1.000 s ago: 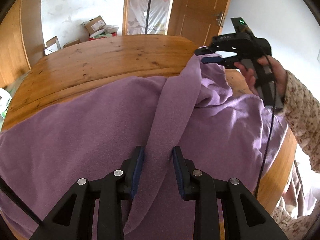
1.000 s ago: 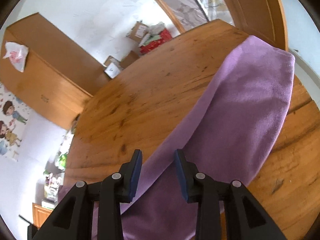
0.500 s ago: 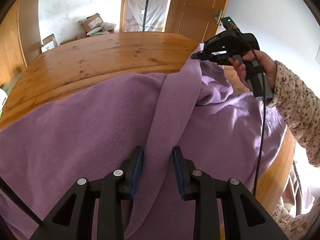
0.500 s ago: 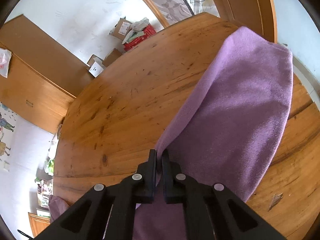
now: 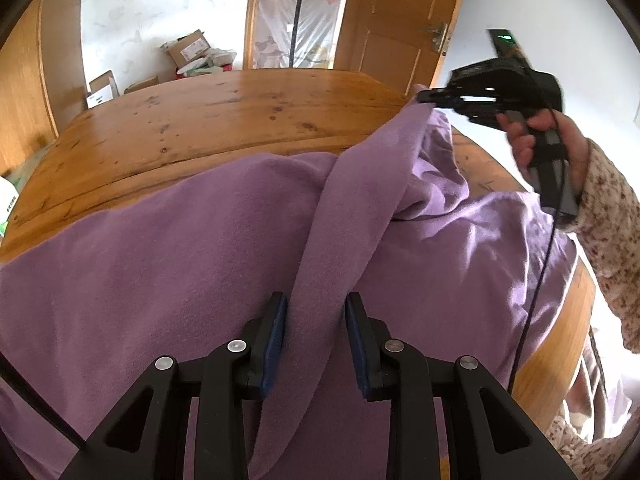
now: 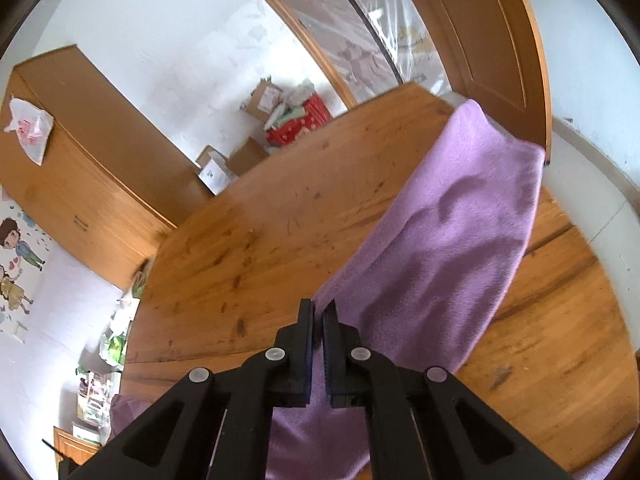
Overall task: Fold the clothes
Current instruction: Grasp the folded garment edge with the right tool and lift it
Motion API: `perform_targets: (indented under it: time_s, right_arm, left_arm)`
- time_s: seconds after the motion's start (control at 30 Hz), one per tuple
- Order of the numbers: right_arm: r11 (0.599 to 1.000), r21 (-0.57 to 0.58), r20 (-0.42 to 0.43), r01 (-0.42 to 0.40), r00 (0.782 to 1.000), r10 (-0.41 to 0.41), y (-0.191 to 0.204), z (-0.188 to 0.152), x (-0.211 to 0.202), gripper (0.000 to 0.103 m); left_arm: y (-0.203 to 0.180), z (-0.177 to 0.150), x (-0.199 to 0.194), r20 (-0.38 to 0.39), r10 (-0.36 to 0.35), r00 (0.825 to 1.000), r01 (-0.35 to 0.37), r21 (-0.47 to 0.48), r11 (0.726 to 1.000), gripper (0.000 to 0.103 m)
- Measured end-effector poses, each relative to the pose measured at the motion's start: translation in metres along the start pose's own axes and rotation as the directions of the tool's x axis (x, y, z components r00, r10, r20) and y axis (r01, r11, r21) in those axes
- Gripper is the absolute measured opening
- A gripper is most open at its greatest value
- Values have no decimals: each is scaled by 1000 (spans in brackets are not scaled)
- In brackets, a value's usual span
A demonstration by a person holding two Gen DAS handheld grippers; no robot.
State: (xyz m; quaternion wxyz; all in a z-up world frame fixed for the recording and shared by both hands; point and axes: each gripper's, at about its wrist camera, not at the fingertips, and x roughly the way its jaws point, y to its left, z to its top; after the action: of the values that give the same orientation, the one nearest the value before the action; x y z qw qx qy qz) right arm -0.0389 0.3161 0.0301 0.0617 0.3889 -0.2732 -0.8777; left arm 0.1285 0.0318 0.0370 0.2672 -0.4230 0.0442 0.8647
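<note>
Two grippers work one purple garment [image 5: 168, 264] spread over a round wooden table [image 5: 224, 120]. The cloth covers the near part of the tabletop in the left wrist view and hangs over the table's near and right edges, while the far part of the wood lies bare.

The left gripper [image 5: 316, 340] sits low over the cloth with its jaws wide apart. A raised band of the fabric runs up between its blue-padded fingers [image 5: 276, 336] without being pinched; the pads stand clear on either side of it.

That band climbs toward the table's far right edge, where the right gripper [image 5: 430, 98] is held above the wood by a hand [image 5: 548, 144] in a floral sleeve [image 5: 612, 216]. Its jaws are nearly closed and clamp the edge of the cloth, lifting it into a ridge. In the right wrist view the right gripper [image 6: 319, 320] shows only a thin slit between its fingers, with the purple fabric caught in it and draping away across the table toward its far edge.

Cardboard boxes [image 5: 188, 52] stand on the floor beyond the table, beside a wooden door [image 5: 400, 24].
</note>
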Motion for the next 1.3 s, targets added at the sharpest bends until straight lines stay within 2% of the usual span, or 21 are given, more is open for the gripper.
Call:
perform_targets:
  time_s: [0.37,0.57,0.6,0.63,0.73,0.83,1.07,1.3]
  right_arm:
    - [999,-11,72,-33,997,34,10,-4,-30,4]
    - [998,-63,120,-23,992,31,18,-6,-46,4]
    - [997,-68,127,-22,991,30,19,-6,-49,4]
    - [997,-74,135,-20,990,30,19,-6,-52,4]
    - [997,-82,161,-16,987,29,21,-8,-62,4]
    - [996,-86,188,-20,982,35,22,-10,-76,4]
    - [991,-133,264,15,964,21,25,-21,-112,4]
    - [993,-113,293,32,956,2,9,-46,-147,4]
  left_arm:
    - [-9,-1,3,-17,57,998,-56,27,998,28]
    - [-8,1,-10,36,33,999,-33,22,999,28]
    - [-8,1,-12,45,29,999,-30,21,999,25]
    - [-8,1,-15,54,25,998,-26,20,999,18]
    - [-8,2,-21,81,13,997,-14,18,1000,10]
    - [-7,3,-28,107,1,994,-2,16,1000,7]
    - [-16,2,-44,131,-50,990,44,44,998,7]
    - [-31,-7,-52,117,-74,990,62,100,993,7]
